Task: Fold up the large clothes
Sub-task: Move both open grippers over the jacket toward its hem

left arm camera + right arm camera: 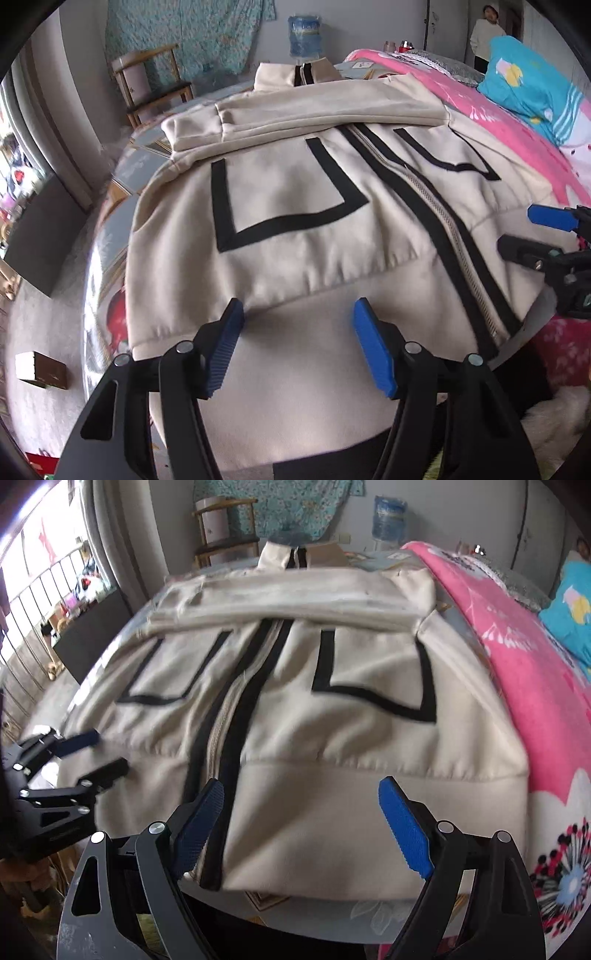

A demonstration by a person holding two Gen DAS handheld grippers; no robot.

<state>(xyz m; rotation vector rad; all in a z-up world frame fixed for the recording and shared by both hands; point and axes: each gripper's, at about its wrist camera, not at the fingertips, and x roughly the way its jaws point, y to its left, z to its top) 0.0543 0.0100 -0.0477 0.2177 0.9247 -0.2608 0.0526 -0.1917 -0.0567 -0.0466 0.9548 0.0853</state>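
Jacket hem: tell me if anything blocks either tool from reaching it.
Nothing visible does. The left tool and right tool both hover open right at the jacket hem, with only bare cream fabric ahead; the sleeves lie folded farther up.

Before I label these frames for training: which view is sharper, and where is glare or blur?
Left wrist view: sharper, the cream zip-up jacket with black trim reads crisply; glare on the glossy table edge. Right wrist view: motion-blurred jacket; overexposed barred window.
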